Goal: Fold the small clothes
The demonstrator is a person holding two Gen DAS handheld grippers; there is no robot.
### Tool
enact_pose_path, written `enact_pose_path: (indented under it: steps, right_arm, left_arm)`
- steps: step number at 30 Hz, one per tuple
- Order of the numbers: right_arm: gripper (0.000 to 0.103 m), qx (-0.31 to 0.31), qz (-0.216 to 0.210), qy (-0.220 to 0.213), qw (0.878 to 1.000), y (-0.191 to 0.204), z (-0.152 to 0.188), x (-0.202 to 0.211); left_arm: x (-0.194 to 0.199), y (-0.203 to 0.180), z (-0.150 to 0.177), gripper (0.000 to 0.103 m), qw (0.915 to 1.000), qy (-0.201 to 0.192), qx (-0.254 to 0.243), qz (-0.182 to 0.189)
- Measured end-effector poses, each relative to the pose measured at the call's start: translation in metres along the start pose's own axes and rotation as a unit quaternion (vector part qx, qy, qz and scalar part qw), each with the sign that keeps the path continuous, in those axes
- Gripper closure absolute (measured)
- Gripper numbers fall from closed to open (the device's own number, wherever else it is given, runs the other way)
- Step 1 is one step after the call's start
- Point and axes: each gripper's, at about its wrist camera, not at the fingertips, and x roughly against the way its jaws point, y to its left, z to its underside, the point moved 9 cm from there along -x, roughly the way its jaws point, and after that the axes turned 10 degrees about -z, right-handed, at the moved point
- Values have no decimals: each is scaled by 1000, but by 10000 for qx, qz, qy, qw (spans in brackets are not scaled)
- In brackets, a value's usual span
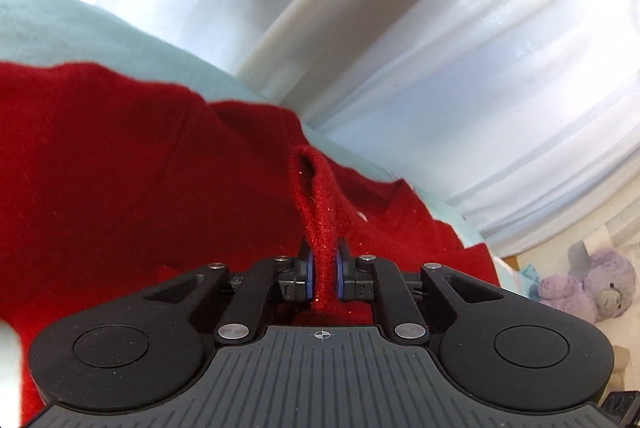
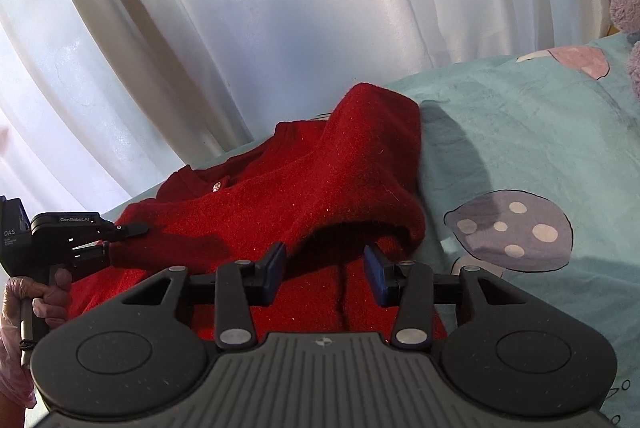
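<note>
A small red knit sweater (image 2: 320,180) lies on a teal sheet (image 2: 520,148). In the left wrist view my left gripper (image 1: 324,268) is shut on a pinched fold of the red sweater (image 1: 120,168), which stands up between the blue pads. In the right wrist view the left gripper (image 2: 116,232) shows at the far left, holding the sweater's edge. My right gripper (image 2: 324,268) is open, its blue pads apart over the near part of the sweater, just under a lifted fold. Nothing is between its fingers.
The teal sheet has mushroom prints (image 2: 512,232). White curtains (image 2: 280,8) hang behind the bed. A purple plush toy (image 1: 592,284) lies on the floor at the right, and a plush also shows at the right edge of the right wrist view (image 2: 628,0).
</note>
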Motion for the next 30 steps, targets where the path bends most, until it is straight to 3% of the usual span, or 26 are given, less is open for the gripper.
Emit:
enact_pose_path:
  steps: [3, 5, 10, 16, 24, 28, 30]
  right_arm:
    - [59, -118, -53, -47, 9999, 1, -3, -10]
    - [59, -202, -40, -80, 9998, 0, -4, -17]
    - [60, -1048, -171, -324, 9938, -15, -4, -24]
    - [65, -2269, -426, -463, 9719, -39, -5, -25]
    - [60, -2323, -283, -266, 9719, -38, 12, -17]
    - [62, -2278, -177, -378, 9728, -42, 5, -25]
    - [84, -2086, 74, -330, 9774, -43, 3, -30]
  left_arm:
    - [10, 15, -15, 91, 9987, -254, -183, -407]
    - [9, 25, -18, 91, 9978, -223, -196, -592]
    - [3, 35, -15, 91, 9974, -128, -195, -682]
    - [-8, 45, -8, 91, 9975, -12, 44, -709]
    - [-8, 49, -7, 91, 9979, 42, 149, -635]
    - [-8, 48, -8, 91, 9979, 63, 216, -606]
    - [-8, 48, -8, 91, 9978, 33, 167, -633]
